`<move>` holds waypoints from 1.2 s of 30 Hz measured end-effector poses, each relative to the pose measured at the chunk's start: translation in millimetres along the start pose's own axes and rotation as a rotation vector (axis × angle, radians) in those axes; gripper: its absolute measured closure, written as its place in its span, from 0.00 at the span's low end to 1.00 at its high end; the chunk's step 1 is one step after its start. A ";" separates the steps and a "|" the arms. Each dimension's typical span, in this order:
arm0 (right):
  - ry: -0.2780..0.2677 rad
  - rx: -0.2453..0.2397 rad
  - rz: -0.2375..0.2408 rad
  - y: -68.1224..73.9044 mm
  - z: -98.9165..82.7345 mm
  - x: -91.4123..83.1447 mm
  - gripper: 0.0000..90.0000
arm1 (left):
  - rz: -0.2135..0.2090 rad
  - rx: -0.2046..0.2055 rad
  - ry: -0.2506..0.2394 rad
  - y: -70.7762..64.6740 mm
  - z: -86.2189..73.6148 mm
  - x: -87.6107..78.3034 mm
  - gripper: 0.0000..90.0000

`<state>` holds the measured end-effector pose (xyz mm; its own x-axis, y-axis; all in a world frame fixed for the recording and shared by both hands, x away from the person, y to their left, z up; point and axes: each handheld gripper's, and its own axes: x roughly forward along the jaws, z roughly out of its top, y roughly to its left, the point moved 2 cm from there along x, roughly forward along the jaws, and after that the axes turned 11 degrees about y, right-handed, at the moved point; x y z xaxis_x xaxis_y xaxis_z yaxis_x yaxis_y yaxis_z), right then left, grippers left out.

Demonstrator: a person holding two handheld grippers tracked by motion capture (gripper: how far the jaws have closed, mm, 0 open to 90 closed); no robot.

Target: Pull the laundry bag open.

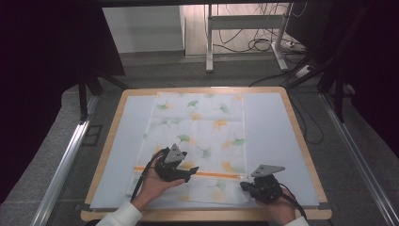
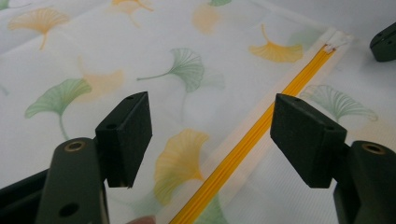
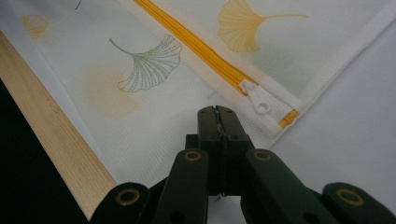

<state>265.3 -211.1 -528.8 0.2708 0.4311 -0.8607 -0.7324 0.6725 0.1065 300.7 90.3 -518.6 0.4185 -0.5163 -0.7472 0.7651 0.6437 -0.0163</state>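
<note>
Laboratory-type recording room: a wood-edged desk [image 1: 301, 141] stands between dark curtains [image 1: 42, 56] and aluminium rails [image 1: 66, 162], with loose cables [image 1: 256, 44] around a height-adjustable desk frame [image 1: 244, 28] on grey carpet [image 1: 160, 75].

Right gripper [image 3: 217, 112] jaws meet — whether fabric [image 3: 154, 116] is pinched stays hidden.

White mesh bag [image 1: 197, 136] w/ green & yellow ginkgo leaves, orange zipper [image 3: 196, 44].

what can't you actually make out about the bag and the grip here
- Right gripper, right gripper view: jaws shut at the mesh bag, but their own tips hide whether fabric is pinched.
- Zipper pull, high view: too small to see.
- Bag contents: the printed mesh gives no clear sign.
</note>
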 end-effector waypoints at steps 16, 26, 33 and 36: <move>0.000 0.009 -0.008 4.1 -6.9 -3.2 0.99 | -0.081 0.039 0.024 -20.8 30.0 32.3 0.34; 0.012 -0.002 -0.007 7.4 -9.6 -0.3 0.99 | -0.140 0.060 0.031 -41.7 53.5 55.9 0.35; 0.017 -0.016 -0.003 7.9 -9.6 0.4 0.99 | -0.146 0.092 0.042 -52.9 67.2 68.0 0.37; 0.023 -0.013 0.001 9.0 -9.6 1.0 0.99 | -0.151 0.104 0.048 -56.5 70.3 72.3 0.38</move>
<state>253.0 -210.4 -533.5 0.2560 0.4174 -0.8719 -0.7405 0.6645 0.1007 322.1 -23.0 -524.9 0.2732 -0.5737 -0.7722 0.8649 0.4978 -0.0638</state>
